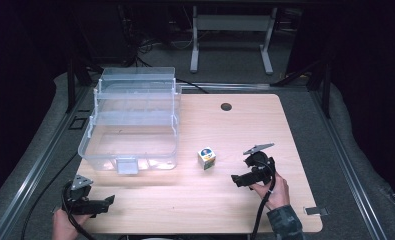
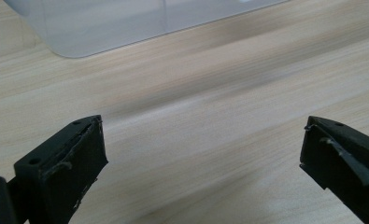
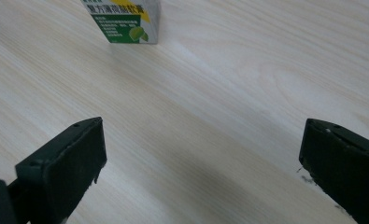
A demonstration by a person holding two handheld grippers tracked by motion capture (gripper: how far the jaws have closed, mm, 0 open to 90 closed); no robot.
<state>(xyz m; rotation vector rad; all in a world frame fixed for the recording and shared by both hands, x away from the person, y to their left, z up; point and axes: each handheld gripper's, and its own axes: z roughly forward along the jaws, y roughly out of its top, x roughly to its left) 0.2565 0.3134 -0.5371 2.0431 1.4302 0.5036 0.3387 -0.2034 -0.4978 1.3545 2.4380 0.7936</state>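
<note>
From the high view, a light wooden table (image 1: 195, 200) carries a large clear plastic storage box (image 1: 130, 125) with stepped tiers and a front latch, and a small printed cardboard carton (image 1: 206, 158) standing just beside the box's right front corner. The left gripper (image 1: 107, 201) sits near the table's front left edge, below the box, held by a hand (image 1: 65, 222). The right gripper (image 1: 236, 180) lies to the right of the carton, apart from it, gripped by a hand (image 1: 275, 192) in a patterned sleeve.

The left gripper view adds what the high view cannot: its jaws stand wide apart over bare wood, with a rounded lower corner of the clear box (image 2: 102, 23) ahead and to the left, cut off by the top edge. The grain there is smeared and blurred.

The right gripper view shows its jaws likewise spread wide with nothing between them, and the carton (image 3: 126, 21) ahead and left of the gap, well clear of both jaws. Its green and yellow panel bears small print too fine to read, and the carton's upper part is cropped away. The blue and yellow round mark on the carton's top appears in the high view alone.
</note>
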